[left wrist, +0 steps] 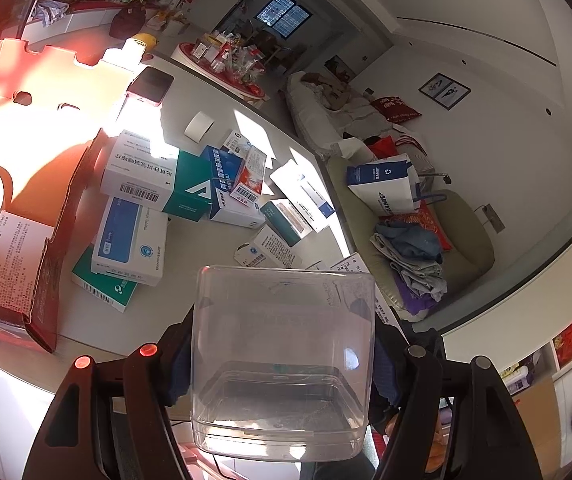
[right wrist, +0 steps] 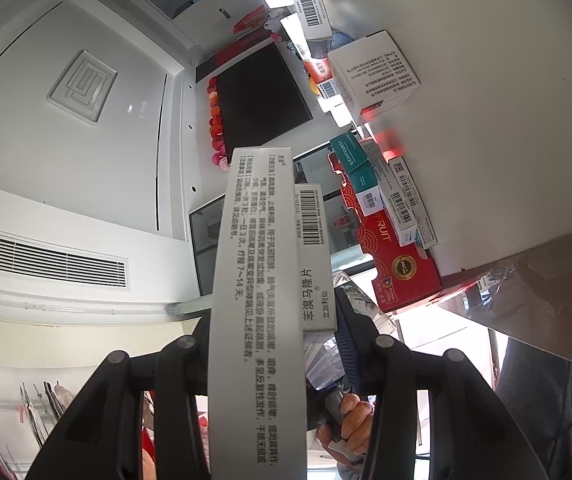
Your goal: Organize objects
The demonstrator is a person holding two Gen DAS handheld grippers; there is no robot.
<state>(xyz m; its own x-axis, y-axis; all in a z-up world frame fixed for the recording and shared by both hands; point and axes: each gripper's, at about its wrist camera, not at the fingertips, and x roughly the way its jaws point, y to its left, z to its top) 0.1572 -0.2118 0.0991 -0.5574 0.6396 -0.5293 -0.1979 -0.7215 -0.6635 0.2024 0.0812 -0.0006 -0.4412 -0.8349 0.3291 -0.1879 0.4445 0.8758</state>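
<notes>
In the left wrist view my left gripper is shut on a clear plastic container, with the blue pads pressing its two sides. The container looks empty and is held above the near edge of a white table. Several medicine boxes lie scattered on the table beyond it. In the right wrist view my right gripper points upward and is shut on a long white medicine box with printed text. A second white box with a barcode sits in the grip beside it.
A red cardboard box stands open at the table's left, and a phone and a white roll lie farther back. A sofa with clothes and a paper bag is to the right. A hand shows below the right gripper.
</notes>
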